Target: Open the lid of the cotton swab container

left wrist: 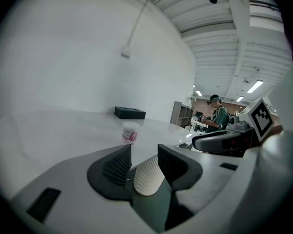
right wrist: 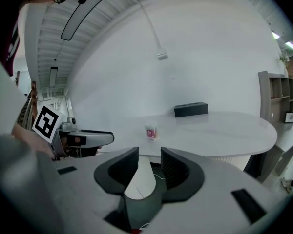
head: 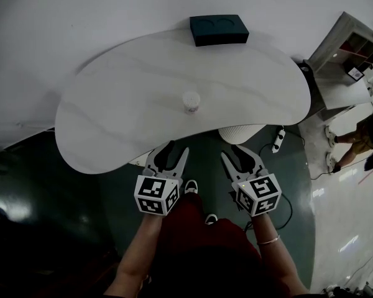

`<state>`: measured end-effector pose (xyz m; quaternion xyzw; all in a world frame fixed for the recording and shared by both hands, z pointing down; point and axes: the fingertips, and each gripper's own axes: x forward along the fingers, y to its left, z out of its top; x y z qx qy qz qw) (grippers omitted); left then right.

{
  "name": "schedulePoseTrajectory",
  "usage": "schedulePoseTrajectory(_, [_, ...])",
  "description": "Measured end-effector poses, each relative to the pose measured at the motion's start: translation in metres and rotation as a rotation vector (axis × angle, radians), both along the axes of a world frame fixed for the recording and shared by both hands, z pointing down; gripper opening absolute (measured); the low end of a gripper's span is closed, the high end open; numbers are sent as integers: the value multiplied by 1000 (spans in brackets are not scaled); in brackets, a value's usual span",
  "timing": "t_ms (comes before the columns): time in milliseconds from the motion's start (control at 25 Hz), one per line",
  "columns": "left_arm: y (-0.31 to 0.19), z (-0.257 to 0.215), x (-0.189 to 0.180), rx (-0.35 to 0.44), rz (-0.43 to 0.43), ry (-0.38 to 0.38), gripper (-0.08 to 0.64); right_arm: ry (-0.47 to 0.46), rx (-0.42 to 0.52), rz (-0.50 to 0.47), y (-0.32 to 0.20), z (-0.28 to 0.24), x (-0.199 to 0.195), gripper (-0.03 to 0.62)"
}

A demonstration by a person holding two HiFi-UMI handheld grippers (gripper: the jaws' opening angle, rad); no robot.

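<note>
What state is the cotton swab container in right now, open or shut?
Shut: the cotton swab container stands upright on the table, with its white lid seated on top.

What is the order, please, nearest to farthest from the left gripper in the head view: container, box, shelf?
1. Container, on the table, ahead of the left gripper.
2. Box, at the far edge.
3. Shelf, off to the far right.

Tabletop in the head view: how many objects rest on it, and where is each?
2. A small white container stands mid-table, toward the near edge. A dark box lies at the far edge. Nothing appears hidden.
</note>
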<state>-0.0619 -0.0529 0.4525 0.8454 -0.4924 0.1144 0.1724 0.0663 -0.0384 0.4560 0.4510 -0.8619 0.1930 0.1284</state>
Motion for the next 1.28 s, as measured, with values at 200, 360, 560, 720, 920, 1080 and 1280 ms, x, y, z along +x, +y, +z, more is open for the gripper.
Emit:
schedulePoseTrajectory(200, [-22, 4, 0, -17, 25, -3, 172, 11, -25, 13, -14, 5, -1, 143])
schedulePoseTrajectory(360, [-36, 10, 0, -32, 45, -15, 198, 25, -46, 27, -24, 11, -2, 146])
schedulePoseTrajectory(560, [-56, 22, -2, -66, 69, -25, 238, 44, -66, 48, -40, 18, -3, 160])
schedulePoseTrajectory(720, [-70, 30, 0, -91, 91, -36, 259, 52, -88, 53, -50, 23, -6, 201])
schedulePoseTrajectory(920, [-87, 42, 7, -92, 158, -111, 283, 62, -101, 65, -62, 28, -6, 221])
schedulePoseTrajectory(1080, [-104, 48, 14, -84, 199, -164, 295, 67, -113, 66, -72, 32, -5, 227])
schedulePoseTrajectory(1280, [-122, 54, 21, -68, 246, -234, 304, 73, -114, 64, -85, 34, -8, 249])
